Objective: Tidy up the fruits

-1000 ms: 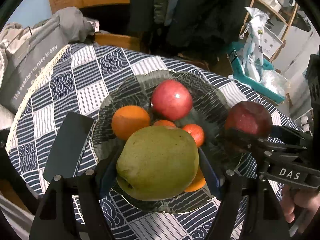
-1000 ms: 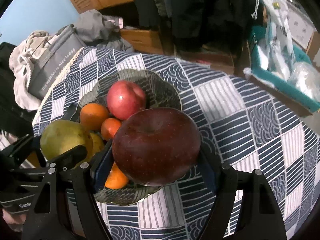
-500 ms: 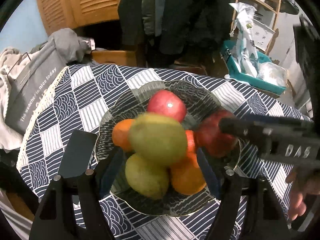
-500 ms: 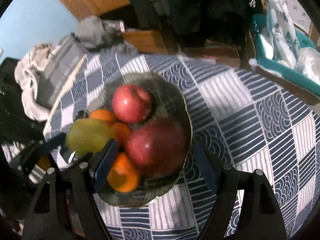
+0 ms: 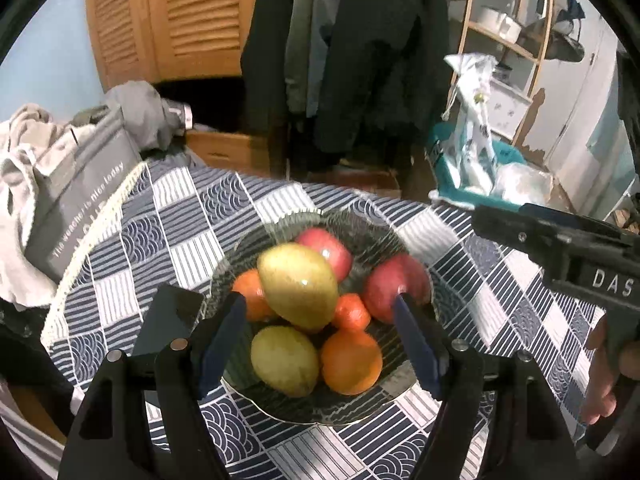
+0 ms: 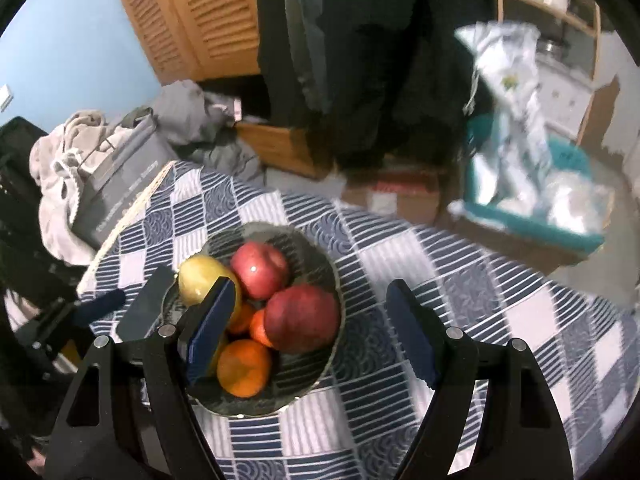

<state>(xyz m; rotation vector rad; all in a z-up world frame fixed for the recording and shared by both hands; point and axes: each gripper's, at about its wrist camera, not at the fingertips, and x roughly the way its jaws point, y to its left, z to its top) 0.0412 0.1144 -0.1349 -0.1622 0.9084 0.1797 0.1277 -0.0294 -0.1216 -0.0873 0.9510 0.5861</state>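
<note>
Left wrist view: both hand-held grippers, left [image 5: 318,332] and right [image 6: 310,328], stand apart and empty above the bowl [image 5: 320,410] of piled fruit on the counter [image 5: 500,280]; the top pear [image 5: 298,286] may roll off.

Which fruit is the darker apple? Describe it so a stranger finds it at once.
Start at the glass plate on the blue checked tablecloth. The dark red apple lies on the plate's right side, bigger and deeper red than the pinkish apple behind it.

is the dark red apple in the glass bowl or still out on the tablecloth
In the bowl. The dark red apple rests inside the dark glass bowl, against the lighter red apple and small orange, free of both tools.
</note>
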